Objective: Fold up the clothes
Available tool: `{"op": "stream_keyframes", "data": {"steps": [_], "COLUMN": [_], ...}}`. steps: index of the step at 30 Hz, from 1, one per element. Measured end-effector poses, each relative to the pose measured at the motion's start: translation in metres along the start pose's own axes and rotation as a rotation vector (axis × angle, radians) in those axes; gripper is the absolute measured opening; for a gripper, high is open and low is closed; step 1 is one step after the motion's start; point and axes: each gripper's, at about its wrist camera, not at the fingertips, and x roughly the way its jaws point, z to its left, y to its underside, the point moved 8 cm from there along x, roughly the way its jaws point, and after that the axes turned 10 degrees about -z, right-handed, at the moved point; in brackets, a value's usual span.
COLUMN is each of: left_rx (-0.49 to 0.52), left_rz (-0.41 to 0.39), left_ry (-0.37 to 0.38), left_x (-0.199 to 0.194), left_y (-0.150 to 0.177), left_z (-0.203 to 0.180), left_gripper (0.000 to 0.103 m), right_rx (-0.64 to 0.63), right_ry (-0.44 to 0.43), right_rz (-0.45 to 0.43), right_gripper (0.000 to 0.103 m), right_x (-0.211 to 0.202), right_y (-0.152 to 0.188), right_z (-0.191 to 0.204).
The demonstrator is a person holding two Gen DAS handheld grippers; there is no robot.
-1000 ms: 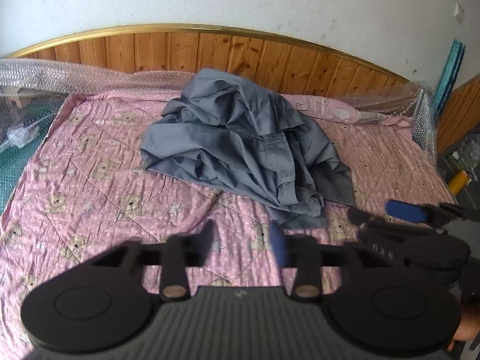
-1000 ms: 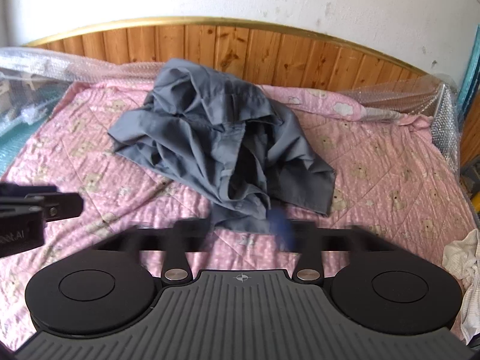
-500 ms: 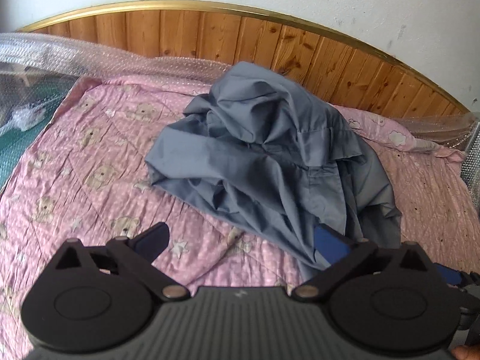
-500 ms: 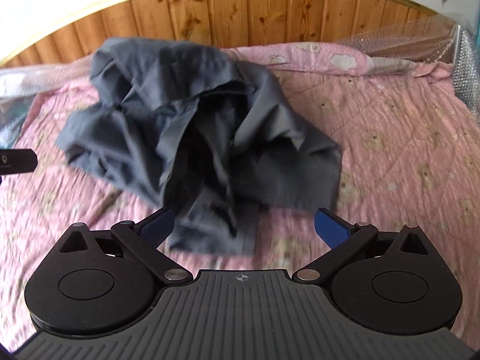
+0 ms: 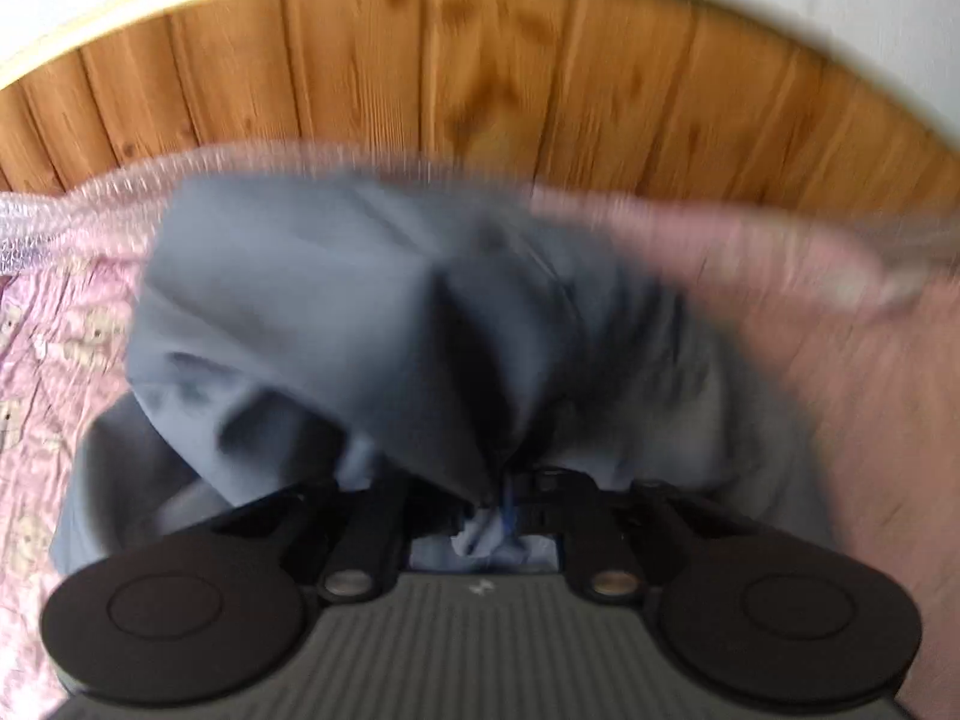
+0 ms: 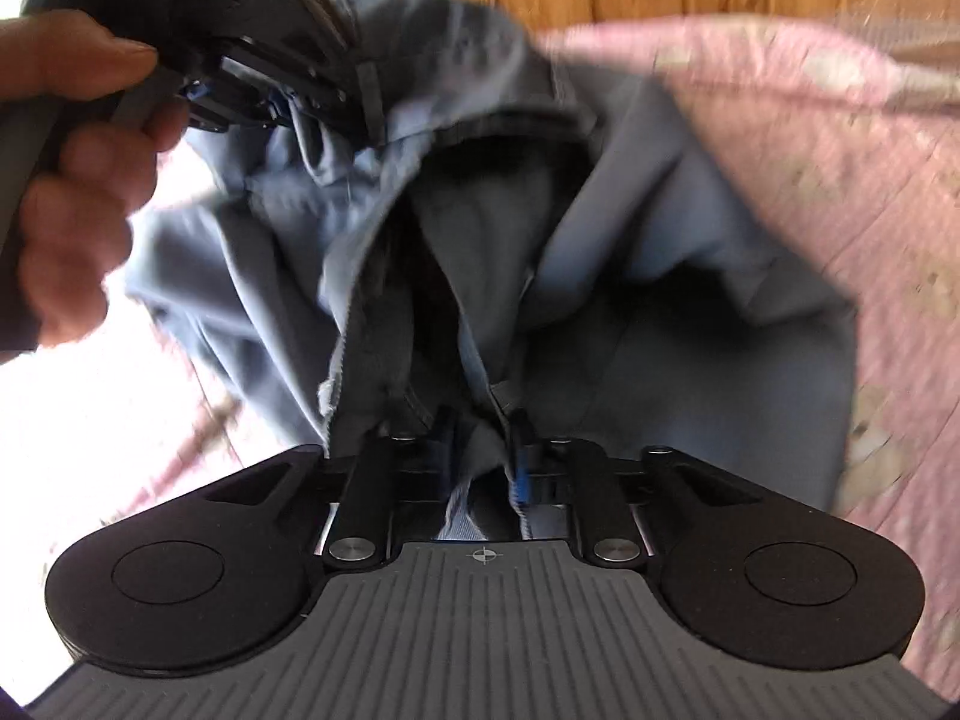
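On the pink bedspread [image 6: 810, 138], both hand-held grippers [image 5: 495, 492] [image 6: 486, 450] pinch the grey shirt [image 5: 360, 312]; only the right view shows a hand [image 6: 78, 180].

The right gripper [image 6: 487, 456] is clamped on a fold of the grey shirt [image 6: 630, 276]. At upper left a hand [image 6: 78, 180] holds the left gripper [image 6: 264, 99], also pinching the shirt, above the pink bedspread [image 6: 840, 180].

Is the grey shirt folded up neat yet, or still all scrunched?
Still scrunched. The grey shirt hangs in loose bunches, pinched by the right tongs and the left tongs, over the pink bedspread. No tidy fold shows.
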Motion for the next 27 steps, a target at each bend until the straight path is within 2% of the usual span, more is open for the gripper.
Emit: {"op": "stream_keyframes", "data": {"steps": [3, 5, 7, 8, 9, 11, 13, 14, 15, 16, 17, 18, 21, 23, 24, 25, 26, 27], "left_rx": [-0.110, -0.178, -0.226, -0.237, -0.218, -0.172, -0.216, -0.252, -0.286, -0.321, -0.347, -0.373, -0.403, -0.455, -0.490, -0.499, -0.506, -0.512], "left_rz": [-0.232, -0.317, -0.312, -0.274, -0.196, -0.031, 0.087, 0.118, 0.146, 0.174, 0.177, 0.174, 0.175, 0.172, 0.170, 0.172, 0.175, 0.178], "left_ry": [0.064, 0.062, -0.002, -0.056, -0.106, -0.204, -0.269, -0.263, -0.254, -0.244, -0.232, -0.210, -0.079, 0.033, 0.092, 0.115, 0.134, 0.153], "left_x": [-0.103, -0.163, -0.194, -0.195, -0.185, -0.165, -0.150, -0.150, -0.150, -0.150, -0.151, -0.150, -0.146, -0.139, -0.135, -0.128, -0.121, -0.114], "left_y": [-0.094, -0.130, -0.128, -0.115, -0.086, -0.026, 0.031, 0.052, 0.072, 0.092, 0.104, 0.111, 0.116, 0.113, 0.112, 0.112, 0.112, 0.111], "left_z": [0.031, 0.072, 0.116, 0.133, 0.148, 0.177, 0.201, 0.207, 0.213, 0.218, 0.216, 0.209, 0.177, 0.150, 0.135, 0.126, 0.117, 0.109], "left_gripper": [0.009, 0.009, 0.010, 0.012, 0.017, 0.021, 0.026, 0.030, 0.033, 0.037, 0.053, 0.065, 0.071, 0.081, 0.087, 0.090, 0.097, 0.099], "right_rx": [0.032, 0.016, -0.014, -0.065, -0.125, -0.162, -0.105, -0.089, -0.100, -0.105, -0.109, -0.112, -0.051, -0.058, -0.063, -0.065, -0.064, -0.056], "right_ry": [0.020, -0.016, -0.103, -0.127, -0.128, -0.168, -0.265, -0.325, -0.350, -0.337, -0.319, -0.300, -0.240, -0.212, -0.203, -0.197, -0.177, -0.151], "right_rz": [-0.164, -0.287, -0.328, -0.309, -0.270, -0.100, 0.037, 0.083, 0.106, 0.104, 0.098, 0.092, 0.135, 0.140, 0.141, 0.143, 0.138, 0.135], "right_gripper": [0.009, 0.009, 0.010, 0.010, 0.010, 0.011, 0.011, 0.013, 0.014, 0.015, 0.023, 0.021, 0.008, 0.007, 0.007, 0.007, 0.014, 0.021], "right_x": [-0.050, -0.091, -0.112, -0.111, -0.101, -0.067, -0.051, -0.051, -0.054, -0.057, -0.060, -0.064, -0.064, -0.063, -0.063, -0.062, -0.062, -0.058], "right_y": [-0.055, -0.089, -0.107, -0.107, -0.100, -0.066, -0.033, -0.020, -0.011, -0.008, -0.006, -0.004, 0.005, 0.007, 0.008, 0.007, 0.006, 0.007], "right_z": [-0.029, -0.038, -0.028, -0.016, -0.003, 0.021, 0.045, 0.059, 0.069, 0.071, 0.071, 0.071, 0.070, 0.068, 0.068, 0.068, 0.066, 0.062]}}
